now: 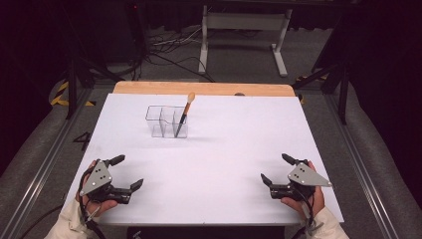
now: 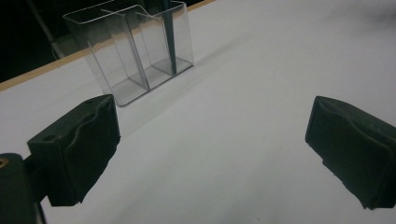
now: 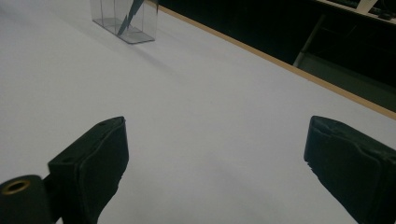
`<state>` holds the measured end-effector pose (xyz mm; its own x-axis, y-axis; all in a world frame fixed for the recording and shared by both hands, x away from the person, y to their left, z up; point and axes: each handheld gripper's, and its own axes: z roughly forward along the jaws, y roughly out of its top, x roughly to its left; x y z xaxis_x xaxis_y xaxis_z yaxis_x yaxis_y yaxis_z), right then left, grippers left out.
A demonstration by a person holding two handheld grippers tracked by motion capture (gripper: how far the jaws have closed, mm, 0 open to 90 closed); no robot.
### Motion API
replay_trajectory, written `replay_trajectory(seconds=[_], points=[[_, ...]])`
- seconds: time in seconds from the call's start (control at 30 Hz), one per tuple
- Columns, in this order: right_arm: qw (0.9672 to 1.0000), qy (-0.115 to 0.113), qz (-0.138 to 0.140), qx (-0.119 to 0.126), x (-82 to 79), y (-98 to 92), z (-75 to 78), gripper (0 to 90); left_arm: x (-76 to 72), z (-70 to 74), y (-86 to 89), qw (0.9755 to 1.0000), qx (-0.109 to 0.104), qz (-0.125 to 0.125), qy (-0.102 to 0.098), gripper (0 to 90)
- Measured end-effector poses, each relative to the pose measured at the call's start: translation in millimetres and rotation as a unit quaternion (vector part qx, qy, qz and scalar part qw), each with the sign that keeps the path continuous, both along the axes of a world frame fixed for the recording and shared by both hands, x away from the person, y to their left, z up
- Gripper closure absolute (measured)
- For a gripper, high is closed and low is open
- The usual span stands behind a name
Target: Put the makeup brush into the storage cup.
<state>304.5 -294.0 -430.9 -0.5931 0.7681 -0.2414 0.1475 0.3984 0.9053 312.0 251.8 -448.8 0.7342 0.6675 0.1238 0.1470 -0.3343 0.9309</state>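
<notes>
High view: we see both grippers wide open and empty, well short of the clear organizer.

We hold the left gripper [image 1: 130, 172] and the right gripper [image 1: 275, 168] low over the white table [image 1: 229, 144], jaws spread far apart, gripping nothing and touching nothing but air. The clear organizer [image 1: 166, 121] stands toward the table's far edge, well apart from both grippers and nearer the left one. A brush [image 1: 185, 112] leans in its rightmost compartment, tan tip up above the rim. Between the organizer and either pair of jaws lies bare white surface. From the left gripper view, the organizer [image 2: 135, 51] sits ahead, just left of the gap between the jaws.
</notes>
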Motion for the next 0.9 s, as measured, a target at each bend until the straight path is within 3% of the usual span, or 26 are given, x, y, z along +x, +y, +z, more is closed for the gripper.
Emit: replay_trajectory(seconds=[0.9], points=[[1.0000,0.003,-0.002,0.000,2.1,-1.1,-1.7,7.1,2.7,-0.7,-0.7,0.9999,0.009,0.006,0.001,4.2]])
